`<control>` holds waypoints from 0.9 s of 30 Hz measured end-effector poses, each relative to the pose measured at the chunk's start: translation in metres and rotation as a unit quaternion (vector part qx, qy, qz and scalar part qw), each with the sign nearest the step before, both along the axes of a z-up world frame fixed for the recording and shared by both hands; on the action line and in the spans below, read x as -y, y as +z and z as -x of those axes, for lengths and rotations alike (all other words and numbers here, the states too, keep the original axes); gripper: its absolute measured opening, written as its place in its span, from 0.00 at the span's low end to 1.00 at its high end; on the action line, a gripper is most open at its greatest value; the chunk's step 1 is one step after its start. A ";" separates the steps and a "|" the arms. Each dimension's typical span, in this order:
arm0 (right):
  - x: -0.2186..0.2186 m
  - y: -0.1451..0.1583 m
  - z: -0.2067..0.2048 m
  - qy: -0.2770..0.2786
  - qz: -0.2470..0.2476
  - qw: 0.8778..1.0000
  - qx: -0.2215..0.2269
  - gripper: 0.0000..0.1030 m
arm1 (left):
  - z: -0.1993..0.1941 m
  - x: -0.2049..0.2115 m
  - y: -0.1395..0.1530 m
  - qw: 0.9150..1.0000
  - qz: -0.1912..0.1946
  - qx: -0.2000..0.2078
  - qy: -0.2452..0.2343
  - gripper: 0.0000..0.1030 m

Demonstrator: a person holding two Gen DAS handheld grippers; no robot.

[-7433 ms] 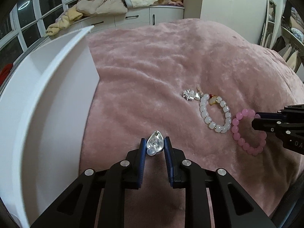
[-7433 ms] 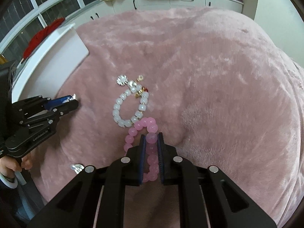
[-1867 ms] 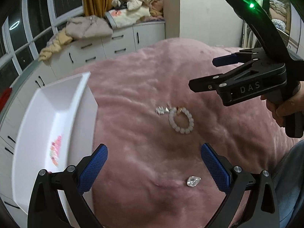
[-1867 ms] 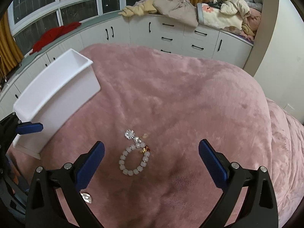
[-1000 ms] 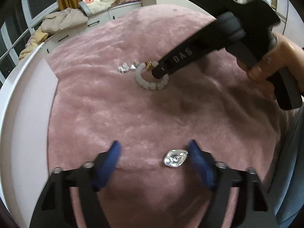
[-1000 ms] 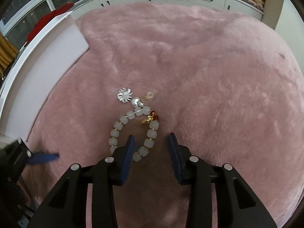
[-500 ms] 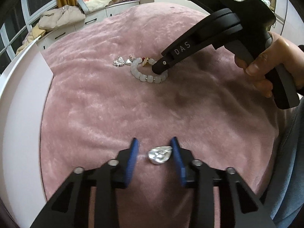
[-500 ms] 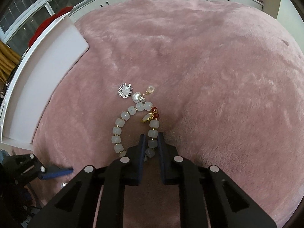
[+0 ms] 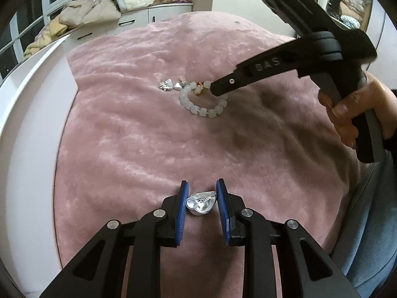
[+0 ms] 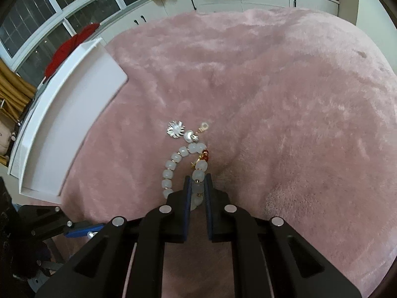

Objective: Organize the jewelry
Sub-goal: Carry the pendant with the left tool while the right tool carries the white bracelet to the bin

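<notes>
I am running both grippers over a pink plush blanket [image 10: 285,94], and the sorting looks incomplete. A white tray [image 10: 74,129] is sitting at about 9 o'clock in the right wrist view, and I cannot see its contents from here. Two pieces are lying on the blanket, not yet put away.

The left gripper [image 9: 201,200] is bracketing a silver teardrop charm [image 9: 201,202] at 6 o'clock in its own view; the blue pads are standing either side with slight gaps visible, so I am reading it as not yet clenched (contact on the left pad is hard to rule out).

The right gripper [image 10: 197,191] is pinching the white bead bracelet [image 10: 173,166], its pads closing tight on beads at the near end. The bracelet is resting mid-blanket, at roughly 12 o'clock from the left gripper.

Condition of the pieces: the bracelet is showing translucent milky barrel beads with small gold spacers, a red and gold accent, a clasp, and a silver snowflake charm [image 10: 175,129] at its far end. The teardrop is looking glossy and mirror-bright.
</notes>
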State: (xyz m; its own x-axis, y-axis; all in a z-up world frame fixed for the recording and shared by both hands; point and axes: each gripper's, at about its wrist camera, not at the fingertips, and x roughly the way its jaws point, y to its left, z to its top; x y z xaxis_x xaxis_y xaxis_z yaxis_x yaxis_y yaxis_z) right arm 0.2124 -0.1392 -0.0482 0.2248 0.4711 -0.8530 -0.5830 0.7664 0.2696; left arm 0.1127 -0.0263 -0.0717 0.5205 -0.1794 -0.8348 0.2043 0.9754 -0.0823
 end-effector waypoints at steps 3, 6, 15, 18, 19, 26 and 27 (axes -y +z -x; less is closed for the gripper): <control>0.002 0.010 0.004 0.002 -0.010 1.000 0.006 0.10 | 0.001 -0.003 0.006 1.000 0.003 0.004 0.002 0.27; 0.004 0.023 0.006 0.003 -0.020 1.000 0.014 0.10 | 0.003 -0.005 0.014 1.000 0.004 0.011 0.001 0.27; 0.000 0.044 0.008 0.001 -0.033 0.999 0.026 0.10 | 0.009 -0.019 0.043 0.999 -0.002 0.033 0.006 0.27; -0.004 0.052 0.010 0.004 -0.032 0.999 0.031 0.10 | 0.011 -0.024 0.052 0.999 -0.006 0.041 0.009 0.27; -0.006 0.056 0.010 0.005 -0.034 0.999 0.033 0.10 | 0.011 -0.026 0.056 0.999 -0.007 0.044 0.011 0.27; -0.020 0.087 0.009 0.018 -0.048 0.997 0.052 0.10 | 0.011 -0.044 0.081 0.998 -0.008 0.062 0.028 0.27; -0.024 0.093 0.010 0.021 -0.050 0.997 0.056 0.10 | 0.011 -0.046 0.084 0.997 -0.008 0.065 0.029 0.27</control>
